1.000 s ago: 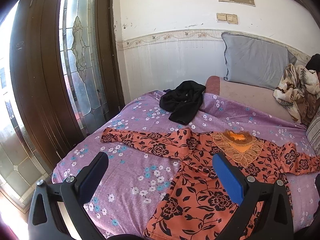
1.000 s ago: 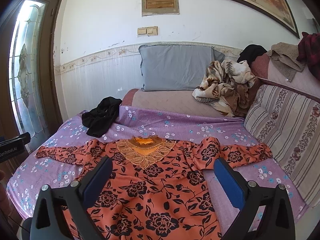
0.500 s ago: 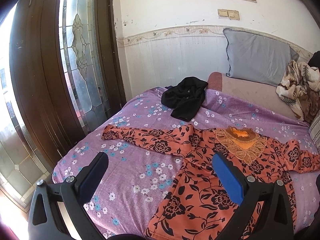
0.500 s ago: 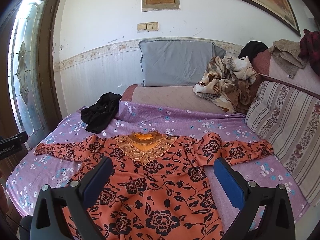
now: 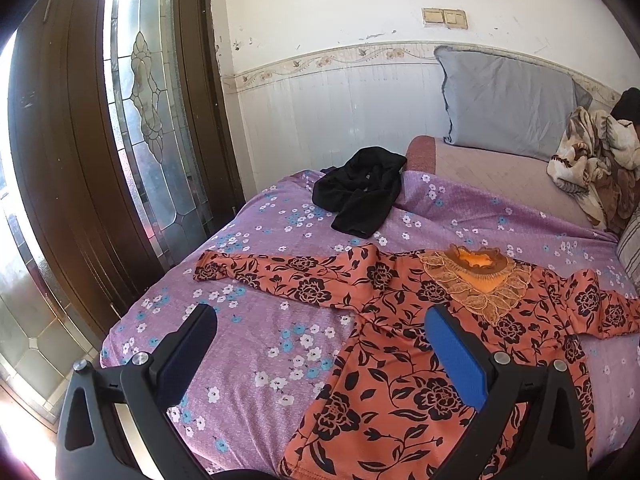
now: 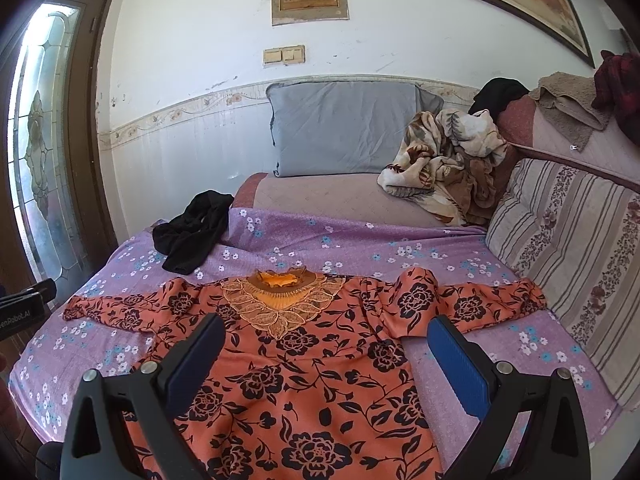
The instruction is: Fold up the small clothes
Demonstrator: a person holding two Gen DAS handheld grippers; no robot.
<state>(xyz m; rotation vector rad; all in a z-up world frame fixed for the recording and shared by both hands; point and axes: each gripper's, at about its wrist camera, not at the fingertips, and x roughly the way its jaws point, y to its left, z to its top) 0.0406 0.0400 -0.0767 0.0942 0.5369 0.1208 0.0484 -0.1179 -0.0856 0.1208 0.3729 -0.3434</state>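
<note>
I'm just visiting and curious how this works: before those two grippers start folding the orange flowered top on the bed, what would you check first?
1. Left gripper open and empty: ok.
2. Right gripper open and empty: ok.
3. Orange floral top laid out face up, collar away from the grippers: ok.
4. Both sleeves spread out to the sides: ok, though the one on the right bunches near the shoulder.
5. Black garment lies apart from the top: ok.
6. Bottom hem lying flat: cannot tell, it is out of view.

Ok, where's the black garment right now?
The black garment lies crumpled at the bed's far left, beyond the orange floral top, near the glass door.
</note>
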